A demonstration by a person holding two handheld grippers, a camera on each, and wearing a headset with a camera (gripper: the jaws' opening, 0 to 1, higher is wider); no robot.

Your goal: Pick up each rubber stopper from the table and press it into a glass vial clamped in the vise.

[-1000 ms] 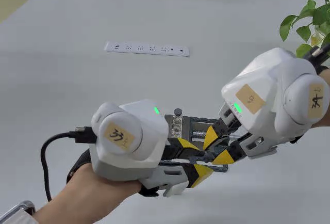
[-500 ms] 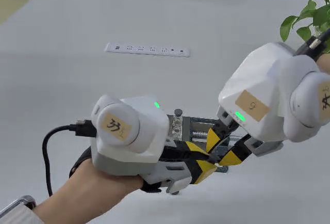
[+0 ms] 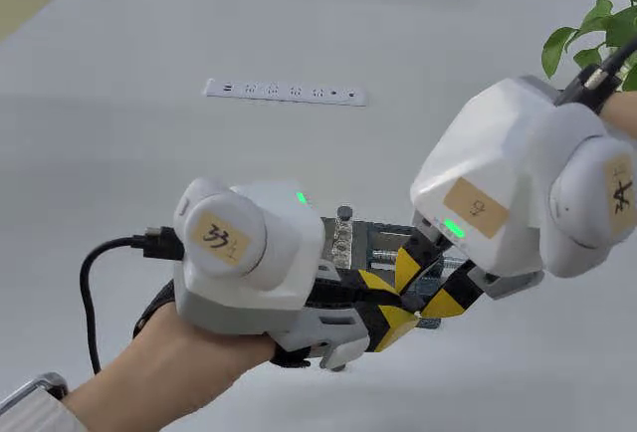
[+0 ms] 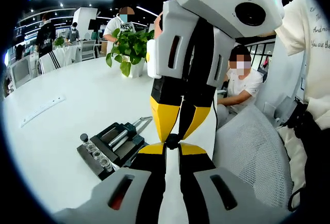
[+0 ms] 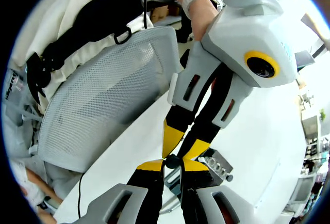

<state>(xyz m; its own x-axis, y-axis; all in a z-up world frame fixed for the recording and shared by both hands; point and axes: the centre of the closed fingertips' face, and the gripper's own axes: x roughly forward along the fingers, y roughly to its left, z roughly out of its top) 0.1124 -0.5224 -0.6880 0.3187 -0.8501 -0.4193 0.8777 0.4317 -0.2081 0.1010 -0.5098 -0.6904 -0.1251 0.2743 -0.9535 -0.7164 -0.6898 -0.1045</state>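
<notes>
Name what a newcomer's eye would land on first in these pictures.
The left gripper and right gripper meet tip to tip just above the white table, both seemingly pinching one small dark rubber stopper. Just behind them sits the vise with its row of glass vials, the end one already stoppered.

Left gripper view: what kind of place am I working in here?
Probably an open-plan office or lab workspace: big white tables, a potted plant, a mesh office chair, and other people seated nearby.
</notes>
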